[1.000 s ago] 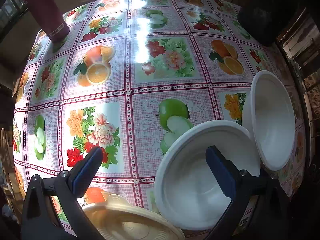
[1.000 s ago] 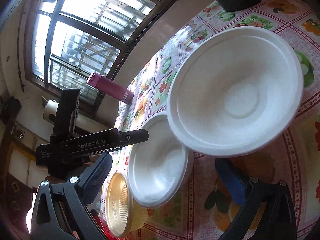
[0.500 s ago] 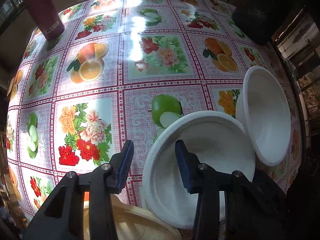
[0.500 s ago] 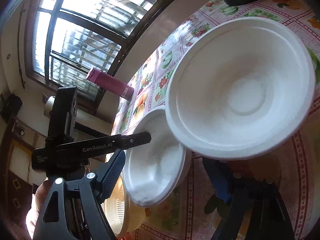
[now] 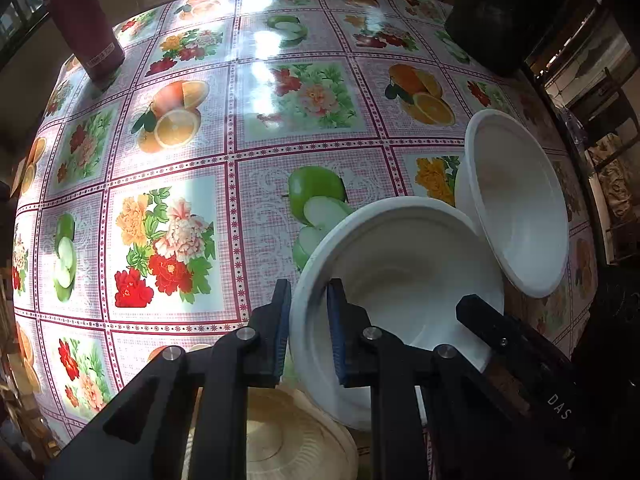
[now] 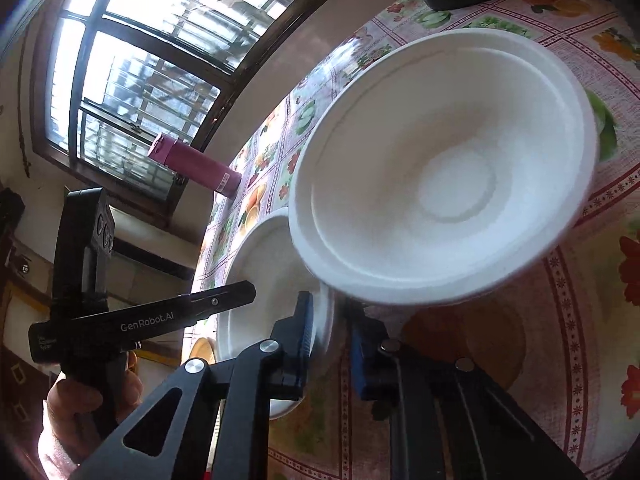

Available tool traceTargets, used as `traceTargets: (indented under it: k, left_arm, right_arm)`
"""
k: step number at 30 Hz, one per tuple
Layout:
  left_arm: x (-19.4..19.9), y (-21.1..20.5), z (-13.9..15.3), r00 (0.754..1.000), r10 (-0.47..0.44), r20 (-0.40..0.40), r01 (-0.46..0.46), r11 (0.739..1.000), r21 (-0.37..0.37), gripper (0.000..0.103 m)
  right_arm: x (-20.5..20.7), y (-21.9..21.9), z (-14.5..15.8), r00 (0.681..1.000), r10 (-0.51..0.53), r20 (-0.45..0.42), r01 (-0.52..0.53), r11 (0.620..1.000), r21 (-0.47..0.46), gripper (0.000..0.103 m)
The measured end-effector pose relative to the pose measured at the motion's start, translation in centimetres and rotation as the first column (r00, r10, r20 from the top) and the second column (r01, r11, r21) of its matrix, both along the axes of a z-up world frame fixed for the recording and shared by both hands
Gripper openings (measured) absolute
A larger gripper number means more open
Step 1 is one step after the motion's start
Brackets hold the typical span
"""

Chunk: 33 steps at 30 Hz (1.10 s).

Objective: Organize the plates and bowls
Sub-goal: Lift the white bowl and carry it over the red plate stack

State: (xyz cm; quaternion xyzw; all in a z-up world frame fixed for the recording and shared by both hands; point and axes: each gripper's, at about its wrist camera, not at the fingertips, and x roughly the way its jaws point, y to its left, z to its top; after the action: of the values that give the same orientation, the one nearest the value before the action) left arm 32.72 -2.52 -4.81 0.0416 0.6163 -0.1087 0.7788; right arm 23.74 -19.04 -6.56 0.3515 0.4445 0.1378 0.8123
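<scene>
The table (image 5: 280, 40) with the fruit-print cloth had two white bowls side by side near its edge; the left gripper (image 5: 308, 320) was clamped on the near bowl (image 5: 400, 280) rim. The right gripper (image 6: 328, 344) seemed to be pinching the far bowl (image 6: 440, 160), though I couldn't really tell. Looked like the nesting step, so next was lifting one into the other, and the only readable writing was "GenRobot.AI" and "DAS".

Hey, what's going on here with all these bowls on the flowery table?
A person is sorting disposable dishes with two handheld grippers. The left gripper is clamped on the rim of one white bowl. The right gripper seems to grip a second white bowl, tilted off the tablecloth and overlapping the first. A tan plate lies near the table edge, and a maroon tumbler stands at the far side.
</scene>
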Motion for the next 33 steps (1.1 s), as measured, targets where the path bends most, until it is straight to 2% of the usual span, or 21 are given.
traceTargets:
  k: [4,10,15,24,28,33]
  left_arm:
    - [-1.1,-0.5,0.4,1.0,-0.01,0.0,0.01,1.0,0.008,0.016]
    - [-4.2,-2.4,0.6,0.998,-0.055,-0.022,0.054,0.998,-0.031,0.016]
    - [-8.5,-4.8,1.1,0.996,-0.094,-0.002,0.094,0.994,-0.055,0.016]
    - [-17.3,-7.4,0.7,0.99,-0.131,0.046,0.134,0.987,-0.088,0.016]
    - [-21.1,-6.3,0.6,0.99,-0.103,0.099,0.11,0.991,-0.077,0.016]
    - [-24.8,-2.0,1.8,0.984,-0.016,0.18,0.032,0.996,-0.083,0.016]
  right_arm:
    - [-0.8,-0.3,0.4,1.0,0.001,-0.008,-0.001,1.0,0.011,0.016]
    - [-3.9,-2.0,1.1,1.0,-0.012,-0.022,0.013,1.0,0.02,0.016]
    - [-7.8,-4.1,1.3,0.999,-0.034,-0.032,0.035,0.999,0.029,0.017]
    - [-16.5,-7.0,3.3,0.998,-0.064,-0.008,0.064,0.997,-0.035,0.017]
    - [-19.4,-5.8,4.8,0.999,-0.034,0.016,0.035,0.996,-0.077,0.017]
    - [-21.2,-2.0,6.5,0.997,0.059,0.04,-0.054,0.992,-0.114,0.017]
